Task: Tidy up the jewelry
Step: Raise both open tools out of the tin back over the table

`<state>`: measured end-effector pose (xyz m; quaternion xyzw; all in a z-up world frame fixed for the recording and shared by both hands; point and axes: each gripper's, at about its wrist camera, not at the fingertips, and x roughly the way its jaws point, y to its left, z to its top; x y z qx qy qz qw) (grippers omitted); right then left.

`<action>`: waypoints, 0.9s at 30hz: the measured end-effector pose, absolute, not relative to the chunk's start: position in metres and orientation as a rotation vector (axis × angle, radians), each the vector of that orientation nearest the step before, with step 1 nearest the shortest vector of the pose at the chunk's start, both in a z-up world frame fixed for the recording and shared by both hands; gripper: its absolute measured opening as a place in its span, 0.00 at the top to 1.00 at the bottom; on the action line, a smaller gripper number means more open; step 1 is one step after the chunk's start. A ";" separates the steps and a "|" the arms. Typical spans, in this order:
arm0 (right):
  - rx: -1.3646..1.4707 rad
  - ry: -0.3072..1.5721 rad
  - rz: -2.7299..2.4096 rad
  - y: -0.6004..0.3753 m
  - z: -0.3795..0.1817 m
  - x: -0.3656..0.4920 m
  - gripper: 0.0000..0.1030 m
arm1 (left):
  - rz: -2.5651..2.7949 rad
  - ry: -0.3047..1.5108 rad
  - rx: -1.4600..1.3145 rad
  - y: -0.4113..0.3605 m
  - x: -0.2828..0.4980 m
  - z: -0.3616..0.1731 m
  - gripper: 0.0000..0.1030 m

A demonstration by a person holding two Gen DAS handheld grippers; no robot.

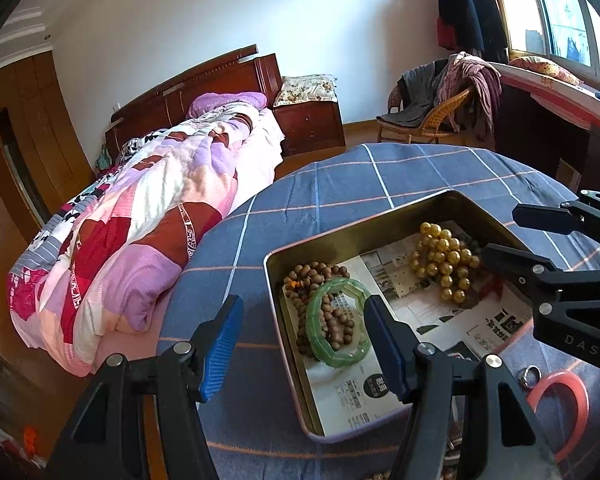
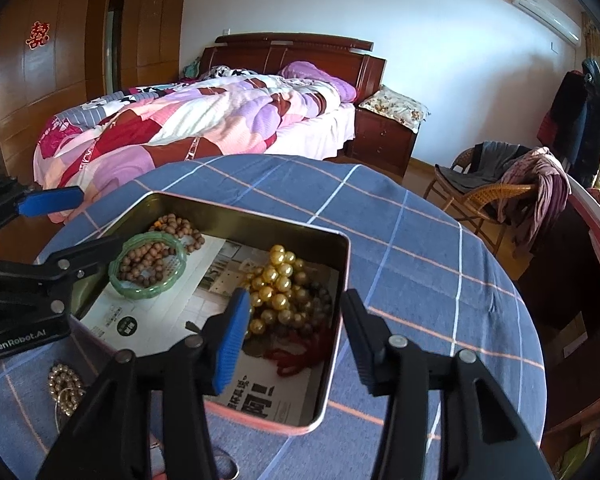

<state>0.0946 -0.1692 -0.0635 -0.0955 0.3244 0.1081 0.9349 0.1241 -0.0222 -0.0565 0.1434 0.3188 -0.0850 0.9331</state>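
Three bead pieces in tin (image 1: 476, 204): green bangle (image 1: 337, 322), brown beads (image 1: 316, 276), gold beads (image 1: 446, 260), both tools released.

We see a tin box (image 2: 342, 264) on the table (image 2: 420, 240), lined with newspaper (image 2: 172, 304). In the box, at its far left, lies a bangle (image 2: 150, 286) on a wooden bead string (image 2: 180, 226); to the right sits a heap of round beads (image 2: 278, 284). Near left of the box, on the table, lies another bead bracelet (image 2: 62, 386). Behind the table stands a bed (image 2: 204, 120), and far right a chair (image 2: 488, 196).
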 end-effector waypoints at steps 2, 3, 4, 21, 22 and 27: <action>-0.200 0.656 0.219 -0.168 -0.063 0.091 0.47 | -0.172 0.652 0.297 -0.022 0.121 -0.057 0.39; -0.203 0.654 0.219 -0.168 -0.063 0.090 0.47 | -0.170 0.651 0.296 -0.021 0.120 -0.057 0.39; -0.204 0.652 0.220 -0.167 -0.062 0.089 0.47 | -0.169 0.652 0.294 -0.020 0.120 -0.058 0.39; -0.191 0.649 0.231 -0.166 -0.065 0.066 0.40 | -0.189 0.660 0.264 -0.016 0.091 -0.058 0.39; -0.190 0.651 0.230 -0.167 -0.066 0.065 0.40 | -0.188 0.659 0.263 -0.015 0.089 -0.058 0.39; -0.177 0.656 0.230 -0.170 -0.066 0.058 0.40 | -0.191 0.658 0.250 -0.013 0.075 -0.057 0.39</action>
